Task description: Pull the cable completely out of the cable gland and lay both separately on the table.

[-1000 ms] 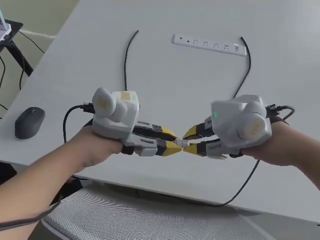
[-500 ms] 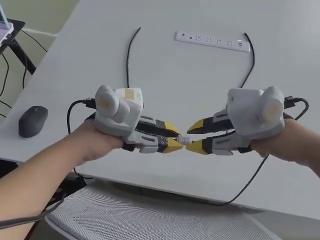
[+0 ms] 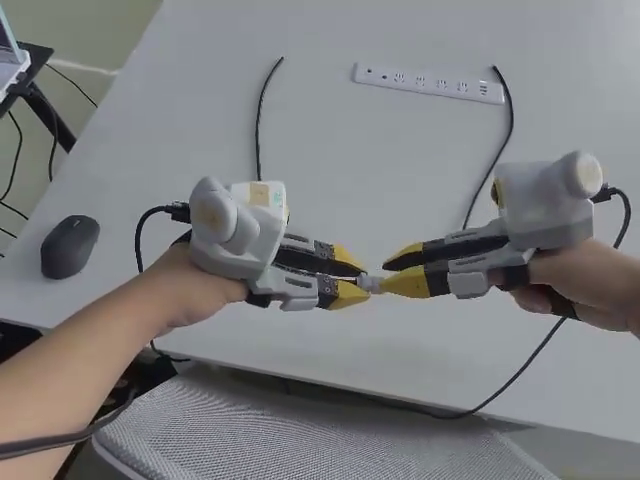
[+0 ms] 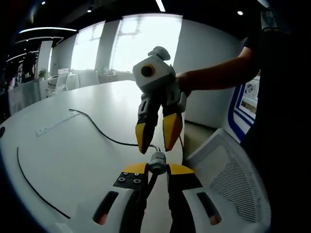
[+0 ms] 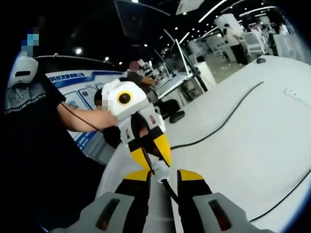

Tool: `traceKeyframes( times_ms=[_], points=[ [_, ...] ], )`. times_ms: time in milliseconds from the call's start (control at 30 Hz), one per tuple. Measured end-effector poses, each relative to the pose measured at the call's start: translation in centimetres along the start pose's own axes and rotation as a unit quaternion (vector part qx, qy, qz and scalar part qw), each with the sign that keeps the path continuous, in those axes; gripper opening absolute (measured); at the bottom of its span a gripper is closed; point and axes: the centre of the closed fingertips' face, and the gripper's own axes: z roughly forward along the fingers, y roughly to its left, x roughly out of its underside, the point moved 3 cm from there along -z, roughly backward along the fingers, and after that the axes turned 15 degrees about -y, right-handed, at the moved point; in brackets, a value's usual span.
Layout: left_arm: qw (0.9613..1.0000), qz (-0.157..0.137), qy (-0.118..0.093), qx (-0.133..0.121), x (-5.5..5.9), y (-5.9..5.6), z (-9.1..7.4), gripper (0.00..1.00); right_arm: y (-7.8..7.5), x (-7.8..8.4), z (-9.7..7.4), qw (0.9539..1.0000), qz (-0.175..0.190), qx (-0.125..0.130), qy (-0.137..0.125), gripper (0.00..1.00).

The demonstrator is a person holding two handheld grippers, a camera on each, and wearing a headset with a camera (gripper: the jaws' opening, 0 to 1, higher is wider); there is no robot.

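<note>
Small grey cable gland (image 3: 368,284) hangs in the air above the near edge of a wide white table (image 3: 380,150), its long axis level and running left to right. The left gripper (image 3: 354,280) pinches it from the left. The right gripper (image 3: 385,275) faces it, jaws spread either side of the thin black cable (image 5: 167,187), which leaves the gland pointing toward that gripper.

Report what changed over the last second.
The right gripper rolled and its body swung out to the right, tips staying by the cable gland. The left gripper kept its grip on the gland, in place. The power strip and mouse lie as before.
</note>
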Motion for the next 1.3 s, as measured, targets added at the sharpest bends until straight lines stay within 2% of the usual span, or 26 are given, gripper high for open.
traceKeyframes(
  times_ms=[67,267,300,333,533,767,867,933,967,1033,1100,1133,1200,1233,1267,1300],
  points=[
    [1.0,0.001,-0.003,0.0,-0.3,0.0,0.0,0.15,0.3,-0.1,0.1,0.9996,0.026,-0.012,-0.005,0.18],
    [1.0,0.007,-0.002,0.003,-0.5,0.1,0.0,0.15,0.3,0.0,0.2,0.9985,0.045,-0.03,-0.007,0.15],
    [1.0,0.007,-0.003,0.003,-0.5,0.1,0.0,0.15,0.6,-0.1,0.3,0.9973,0.059,-0.042,-0.012,0.15],
    [1.0,0.007,-0.003,0.004,-0.6,0.1,0.0,0.15,0.7,-0.1,0.3,0.9969,0.064,-0.044,-0.012,0.15],
    [0.9999,0.009,-0.001,0.008,-0.5,0.1,0.1,0.15,0.9,0.8,0.4,0.9968,0.057,-0.054,0.012,0.12],
    [0.9999,0.009,0.005,0.008,-0.4,0.1,0.1,0.15,0.9,1.0,0.4,0.9983,0.021,-0.053,0.013,0.09],
    [1.0,0.003,0.002,0.005,-0.5,0.2,-0.1,0.15,0.9,0.7,0.4,0.9983,-0.029,-0.049,0.013,0.08],
    [1.0,-0.005,-0.001,0.004,-0.5,0.3,-0.2,0.15,1.2,0.6,0.5,0.9964,-0.069,-0.045,0.019,0.08],
    [1.0,-0.005,-0.001,0.005,-0.5,0.3,-0.2,0.15,1.3,0.5,0.5,0.9936,-0.101,-0.041,0.027,0.08],
    [0.9999,-0.01,-0.001,0.005,-0.5,0.3,-0.3,0.15,1.5,0.4,0.7,0.9887,-0.143,-0.027,0.036,0.07],
    [0.9997,-0.022,-0.005,0.007,-0.5,0.2,-0.4,0.15,1.8,0.5,0.7,0.986,-0.16,-0.015,0.044,0.07],
    [0.9996,-0.026,-0.009,0.009,-0.6,0.2,-0.5,0.15,2.0,0.4,0.7,0.982,-0.183,-0.012,0.047,0.07],
    [0.9993,-0.034,-0.013,0.013,-0.5,0.1,-0.5,0.15,2.3,0.5,0.7,0.9692,-0.238,-0.002,0.063,0.07],
    [0.999,-0.039,-0.014,0.014,-0.4,0.1,-0.6,0.15,2.5,0.6,0.7,0.9656,-0.252,0.003,0.066,0.07],
    [0.9988,-0.043,-0.017,0.014,-0.4,0.1,-0.6,0.15,2.6,0.6,0.8,0.9561,-0.284,0.008,0.07,0.07],
    [0.9986,-0.046,-0.018,0.016,-0.4,0.0,-0.5,0.15,2.7,0.7,0.8,0.9503,-0.301,0.011,0.078,0.07]
  ],
)
